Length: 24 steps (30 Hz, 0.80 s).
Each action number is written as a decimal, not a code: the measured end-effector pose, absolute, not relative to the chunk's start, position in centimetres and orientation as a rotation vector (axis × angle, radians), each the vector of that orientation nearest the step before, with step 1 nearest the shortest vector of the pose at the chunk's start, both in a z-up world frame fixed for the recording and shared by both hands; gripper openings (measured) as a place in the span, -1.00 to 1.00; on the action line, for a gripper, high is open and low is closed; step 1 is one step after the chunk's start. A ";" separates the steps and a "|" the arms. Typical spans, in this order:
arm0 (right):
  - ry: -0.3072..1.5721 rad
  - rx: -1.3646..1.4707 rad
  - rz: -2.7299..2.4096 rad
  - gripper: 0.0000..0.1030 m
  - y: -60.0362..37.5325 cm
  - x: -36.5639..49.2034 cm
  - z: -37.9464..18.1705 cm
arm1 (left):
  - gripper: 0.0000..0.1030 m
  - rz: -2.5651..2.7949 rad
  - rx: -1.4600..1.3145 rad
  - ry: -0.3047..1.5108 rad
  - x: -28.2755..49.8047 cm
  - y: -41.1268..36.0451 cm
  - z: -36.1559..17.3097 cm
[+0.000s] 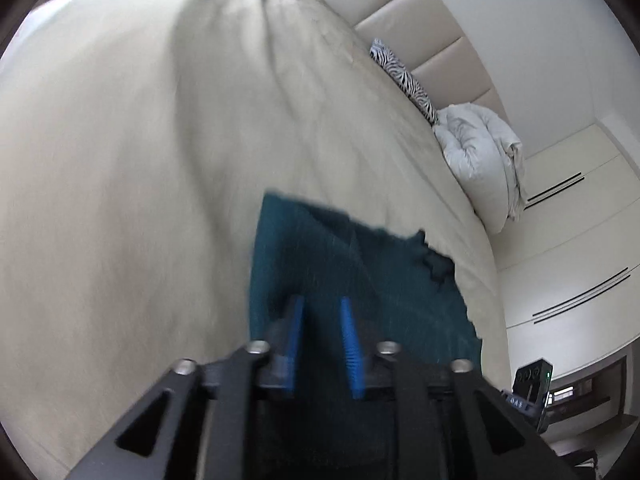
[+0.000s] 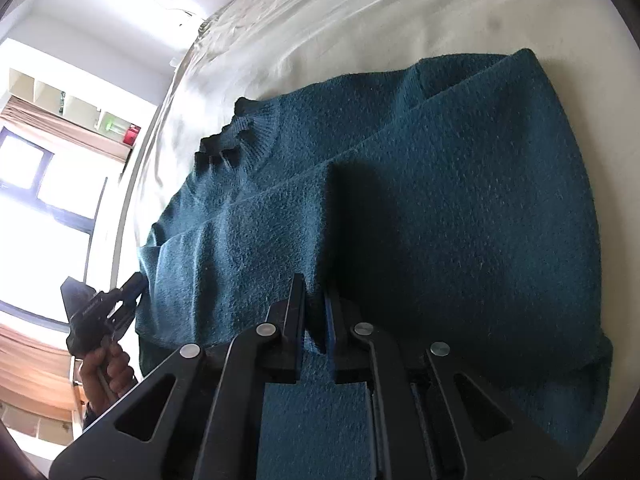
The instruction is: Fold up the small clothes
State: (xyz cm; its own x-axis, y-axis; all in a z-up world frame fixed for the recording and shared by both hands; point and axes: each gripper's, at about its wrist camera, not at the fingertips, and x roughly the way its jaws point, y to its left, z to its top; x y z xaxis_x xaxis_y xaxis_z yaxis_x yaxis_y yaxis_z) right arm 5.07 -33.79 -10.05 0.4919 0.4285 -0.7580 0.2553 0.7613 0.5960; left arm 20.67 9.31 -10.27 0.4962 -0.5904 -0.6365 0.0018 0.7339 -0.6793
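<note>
A teal knit sweater [image 2: 460, 200] lies on the beige bed sheet [image 2: 400, 12], its ribbed collar [image 2: 248, 132] toward the left. My right gripper [image 2: 316, 312] is shut on a raised fold of the knit, which stands up as a ridge ahead of the fingers. The left gripper [image 2: 134, 292], held by a hand [image 2: 108, 368], sits at the sweater's left edge. In the blurred left wrist view the left gripper [image 1: 321, 302] hovers over the sweater [image 1: 360, 272]. Its blue pads [image 1: 296, 320] stand apart, and nothing is visibly pinched between them.
A zebra-print pillow [image 1: 404, 76] and a bundled white duvet [image 1: 480, 152] rest against the padded headboard [image 1: 420, 20]. White wardrobe doors [image 1: 568, 240] stand past the bed's edge. A bright window [image 2: 24, 168] and shelves [image 2: 80, 108] lie beyond the other side.
</note>
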 end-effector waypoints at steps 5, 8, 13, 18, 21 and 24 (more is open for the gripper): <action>1.078 0.715 0.103 -0.84 -33.4 5.2 -9.9 | -0.14 -0.400 -0.625 1.018 23.1 8.4 -10.5; 1.076 0.731 0.104 -0.84 -33.6 5.5 -10.0 | -0.18 -0.433 -0.633 1.007 23.1 8.8 -11.2; 1.062 0.800 0.132 -0.84 -34.4 5.1 -10.6 | -0.19 -0.504 -0.691 1.010 21.0 10.1 -11.2; 1.058 0.816 0.130 -0.84 -34.5 4.4 -10.4 | -0.19 -0.572 -0.667 1.010 17.6 9.9 -10.7; 1.056 0.812 0.125 -0.84 -34.6 4.0 -10.2 | -0.19 -0.593 -0.664 1.007 15.4 10.3 -10.5; 1.054 0.819 0.113 -0.84 -34.8 3.5 -10.0 | -0.19 -0.589 -0.662 1.015 14.2 10.6 -10.4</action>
State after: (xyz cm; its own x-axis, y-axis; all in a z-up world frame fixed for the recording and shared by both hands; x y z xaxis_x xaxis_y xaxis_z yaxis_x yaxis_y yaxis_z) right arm 3.53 -34.82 -10.03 0.5175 0.4530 -0.7259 0.2885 0.7063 0.6464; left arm 14.25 10.59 -10.37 0.4098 -0.7141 -0.5676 0.1383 0.6637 -0.7351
